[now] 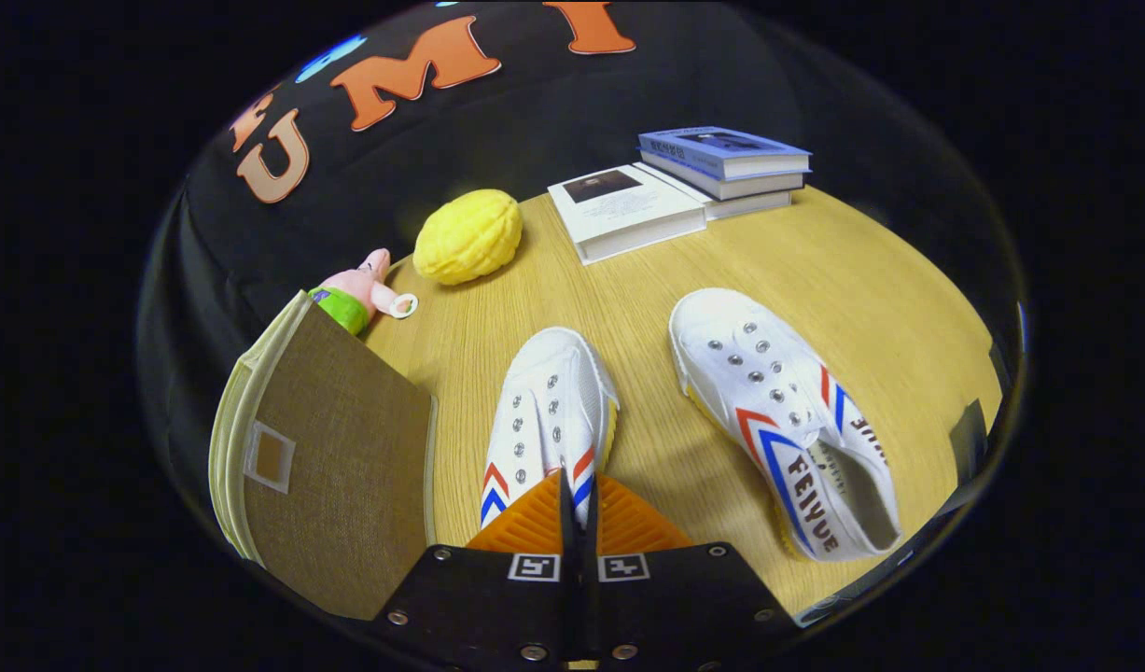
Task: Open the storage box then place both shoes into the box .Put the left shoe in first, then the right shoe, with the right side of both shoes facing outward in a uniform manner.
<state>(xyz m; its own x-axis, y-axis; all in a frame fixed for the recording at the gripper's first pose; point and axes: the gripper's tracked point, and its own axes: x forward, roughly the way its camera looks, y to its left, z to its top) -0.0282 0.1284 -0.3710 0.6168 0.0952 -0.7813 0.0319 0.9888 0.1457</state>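
Low over the table [647, 280], gripper [579, 495] pinched onto the nearer shoe [549, 411], storage box [339, 467] beside.

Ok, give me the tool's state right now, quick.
Tool: fingers closed together, a thin bit of the near shoe apparently pinched between them, though a firm grip cannot be told.

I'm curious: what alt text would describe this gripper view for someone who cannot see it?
The gripper, fingers closed together, sits over the heel of a white shoe on a wooden table. A second white shoe lies beside it, with a beige storage box on the other side. Beyond are a yellow fruit toy, a plush toy and books.
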